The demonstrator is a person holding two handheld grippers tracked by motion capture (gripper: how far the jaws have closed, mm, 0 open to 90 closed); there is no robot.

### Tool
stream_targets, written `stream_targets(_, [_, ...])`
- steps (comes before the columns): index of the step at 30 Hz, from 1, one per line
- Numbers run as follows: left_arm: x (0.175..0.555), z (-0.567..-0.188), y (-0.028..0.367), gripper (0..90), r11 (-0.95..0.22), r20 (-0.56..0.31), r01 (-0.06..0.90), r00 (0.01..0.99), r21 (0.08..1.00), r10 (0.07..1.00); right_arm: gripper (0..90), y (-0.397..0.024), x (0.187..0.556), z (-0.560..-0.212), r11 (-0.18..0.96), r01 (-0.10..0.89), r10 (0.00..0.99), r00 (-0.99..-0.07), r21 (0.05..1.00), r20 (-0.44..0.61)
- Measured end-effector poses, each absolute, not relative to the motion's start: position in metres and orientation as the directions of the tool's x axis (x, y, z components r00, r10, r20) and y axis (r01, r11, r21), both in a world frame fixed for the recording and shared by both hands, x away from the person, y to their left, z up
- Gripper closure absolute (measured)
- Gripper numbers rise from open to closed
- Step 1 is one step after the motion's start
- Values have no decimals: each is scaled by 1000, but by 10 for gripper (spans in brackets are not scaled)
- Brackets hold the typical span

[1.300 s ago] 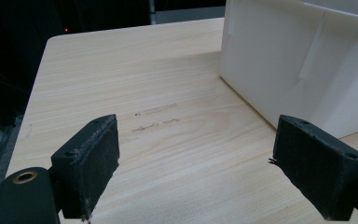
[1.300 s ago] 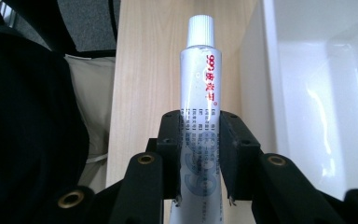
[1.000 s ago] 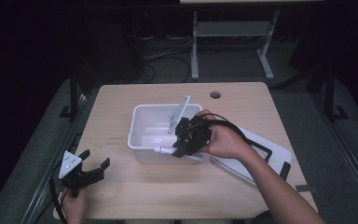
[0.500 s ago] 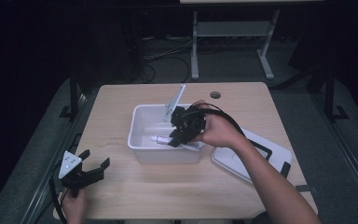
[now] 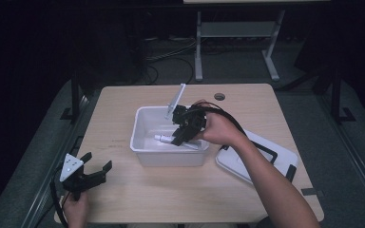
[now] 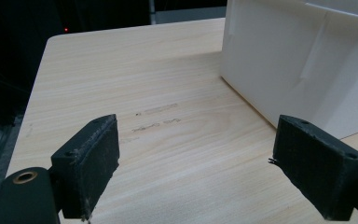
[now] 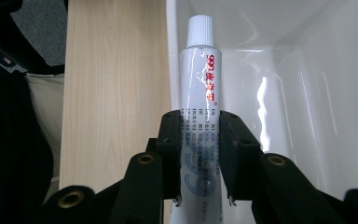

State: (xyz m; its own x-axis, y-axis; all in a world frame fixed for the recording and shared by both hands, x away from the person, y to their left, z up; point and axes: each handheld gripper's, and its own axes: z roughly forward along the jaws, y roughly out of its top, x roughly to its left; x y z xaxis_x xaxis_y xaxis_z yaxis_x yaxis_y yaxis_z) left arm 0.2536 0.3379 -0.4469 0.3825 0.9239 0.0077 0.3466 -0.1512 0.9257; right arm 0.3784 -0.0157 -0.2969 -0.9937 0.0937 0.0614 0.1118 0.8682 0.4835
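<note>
At the near left corner of the table (image 5: 123, 199) our left gripper (image 5: 94, 172) waits just above the wood, its jaws wide apart with nothing between them; in the left gripper view the white bin (image 6: 307, 65) stands ahead and to one side, a little apart from it. Farther in, our right gripper (image 5: 175, 140) reaches into that bin (image 5: 168, 156) from the right, clamped on a white tube (image 5: 164, 138) around its lower half. In the right gripper view the pads press on both sides of the tube (image 7: 200, 107), which points away from us with its cap at the far end, over the bin's inside beside one wall.

We judge the job as putting the tube into the bin: it is gripped and brought inside, but not yet let go, and the lid (image 5: 259, 161) lying flat on the table just right of the bin may remain to be fitted.

The tube is slim, glossy and white, with a ribbed white cap, red characters down its length, fine black print and a pale blue mark near the jaws.
</note>
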Motion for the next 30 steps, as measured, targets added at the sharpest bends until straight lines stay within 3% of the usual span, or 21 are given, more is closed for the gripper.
stream_targets(30, [254,-447,339,137,-149,6,347,381,926,924,711,-8,404,-334,878,175,134,-984,445,122])
